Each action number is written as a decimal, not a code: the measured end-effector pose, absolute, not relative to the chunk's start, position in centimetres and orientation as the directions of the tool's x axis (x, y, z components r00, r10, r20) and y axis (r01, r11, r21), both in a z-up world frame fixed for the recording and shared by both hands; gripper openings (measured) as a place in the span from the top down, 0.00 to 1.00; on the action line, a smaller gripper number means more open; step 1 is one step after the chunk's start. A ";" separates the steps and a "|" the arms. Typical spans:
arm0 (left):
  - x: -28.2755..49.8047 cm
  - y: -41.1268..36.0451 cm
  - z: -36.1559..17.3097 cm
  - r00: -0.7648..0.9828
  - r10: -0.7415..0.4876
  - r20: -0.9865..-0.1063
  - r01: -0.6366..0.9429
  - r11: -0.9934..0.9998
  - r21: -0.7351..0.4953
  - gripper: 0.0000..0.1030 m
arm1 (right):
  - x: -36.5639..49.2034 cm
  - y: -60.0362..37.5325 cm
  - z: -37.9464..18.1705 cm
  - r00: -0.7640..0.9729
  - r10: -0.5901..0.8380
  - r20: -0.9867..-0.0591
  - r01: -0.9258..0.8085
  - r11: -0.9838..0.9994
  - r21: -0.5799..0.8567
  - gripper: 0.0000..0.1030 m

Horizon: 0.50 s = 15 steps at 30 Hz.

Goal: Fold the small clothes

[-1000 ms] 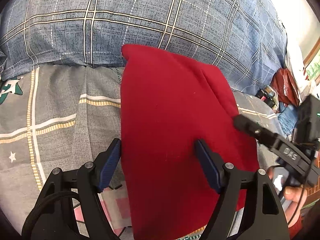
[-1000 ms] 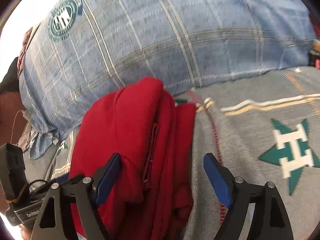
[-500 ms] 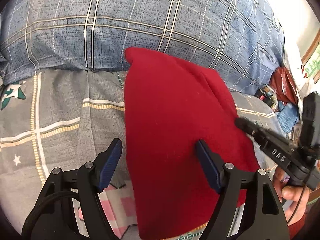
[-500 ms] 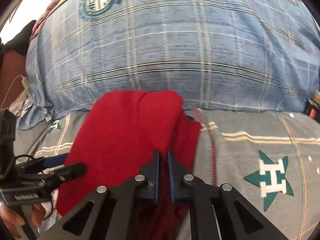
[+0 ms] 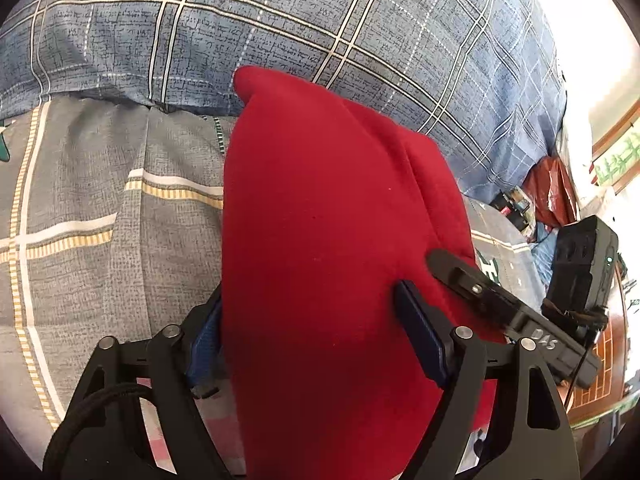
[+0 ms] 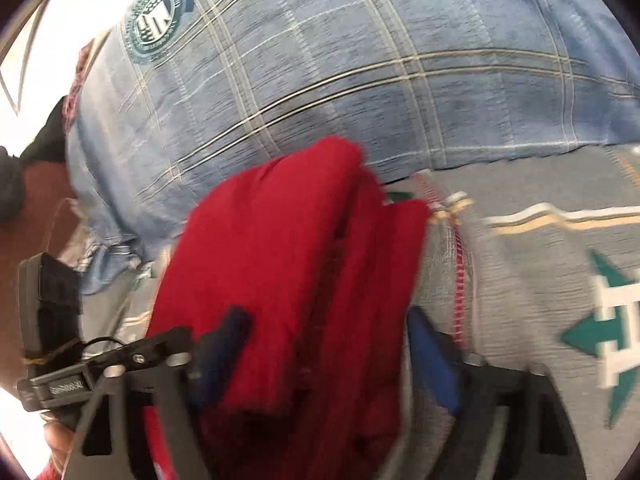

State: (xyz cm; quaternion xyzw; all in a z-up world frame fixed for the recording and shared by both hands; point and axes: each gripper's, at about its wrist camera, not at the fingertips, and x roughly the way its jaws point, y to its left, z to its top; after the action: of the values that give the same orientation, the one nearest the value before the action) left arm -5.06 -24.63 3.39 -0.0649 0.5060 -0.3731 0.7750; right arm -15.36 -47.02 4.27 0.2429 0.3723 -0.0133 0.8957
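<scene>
Landmark: folded red fleece garment (image 5: 332, 264), lying on the grey bedsheet with cream and yellow stripes (image 5: 80, 208).

Left of the garment, in the left wrist view: bare sheet, stripes crossing it. Beyond the garment's far tip: big blue plaid pillow (image 5: 280, 28), the tip resting against its lower edge.

Left gripper (image 5: 316, 344) is sitting over the garment's near half, jaws spread wide. The left blue-padded finger (image 5: 206, 344) is lying right at the garment's left edge, partly tucked behind the cloth; the right one is resting on top of the red fabric. Nothing pinched between them, so it is released.

Right of the garment in that view: the other black gripper body is reaching in, its tip touching the garment's right edge. Further right, past the bed, a red bag (image 5: 548, 192) and small clutter, too small to identify.

Right wrist view is motion-blurred. Right gripper (image 6: 332, 352) is straddling the garment's (image 6: 288, 280) stacked folded layers, jaws wide apart, one blue pad on the red top layer, the other just beside the garment's right edge, over the sheet. Not clamping anything.

Right of the garment here: grey sheet with a green star carrying a white H (image 6: 604, 340). Behind the garment: the same blue plaid pillow (image 6: 360, 80), with a round green emblem (image 6: 160, 20) at its upper left.
</scene>
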 end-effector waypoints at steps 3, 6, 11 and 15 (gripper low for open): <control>-5.6 -24.1 4.3 0.220 -0.652 -0.725 0.532 0.704 -0.471 0.39 | -15.5 -45.9 5.3 0.730 0.108 -0.675 0.203 0.909 0.364 0.56; -6.7 -23.0 6.2 0.222 -0.673 -0.705 0.557 0.681 -0.474 0.45 | -16.2 -45.5 6.8 0.734 0.118 -0.668 0.198 0.905 0.377 0.61; -9.5 -20.1 10.0 0.254 -0.694 -0.673 0.593 0.662 -0.458 0.45 | -17.9 -43.4 9.2 0.751 0.185 -0.634 0.146 0.890 0.433 0.64; -12.5 -16.4 11.1 0.265 -0.687 -0.677 0.595 0.669 -0.446 0.45 | -19.5 -40.1 11.3 0.742 0.212 -0.636 0.093 0.907 0.410 0.64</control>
State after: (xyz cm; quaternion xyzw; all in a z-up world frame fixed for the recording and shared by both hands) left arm -12.48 -16.44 11.13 -0.0507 0.4525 -0.4037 0.7936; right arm -19.52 -40.09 11.26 0.2130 0.3579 0.0325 0.9086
